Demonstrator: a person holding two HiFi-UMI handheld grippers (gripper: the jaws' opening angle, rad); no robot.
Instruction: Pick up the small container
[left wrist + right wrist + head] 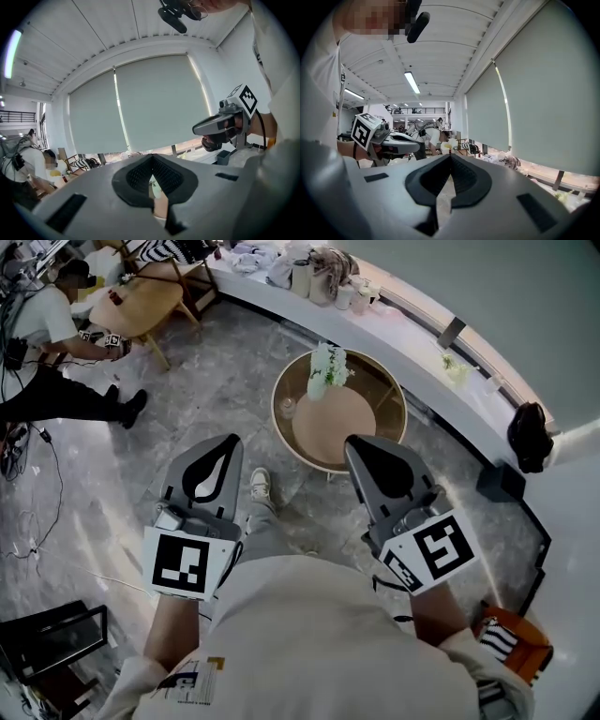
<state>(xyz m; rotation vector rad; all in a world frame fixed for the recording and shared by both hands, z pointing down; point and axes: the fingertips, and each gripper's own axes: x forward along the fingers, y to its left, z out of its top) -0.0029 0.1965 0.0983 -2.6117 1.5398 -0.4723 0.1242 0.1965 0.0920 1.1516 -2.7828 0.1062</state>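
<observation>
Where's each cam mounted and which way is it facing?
Head view: on the head, steeply down at the round table; torso, left gripper, right gripper show.
Left gripper view: on left gripper, toward the window blinds; own shut fingers, shirt show.
Right gripper view: on right gripper, along the window blinds; own shut fingers show.
Shared: each gripper view catches the other gripper.

Beneath me, grey marble floor (187, 399); round wooden table (333, 432) ahead; curved white ledge (412, 352) beyond it, cluttered; wooden chair (141, 306) far left; pale blinds (154, 103) drawn over the windows; white slatted ceiling (93, 28); strip light (411, 82) lit.
</observation>
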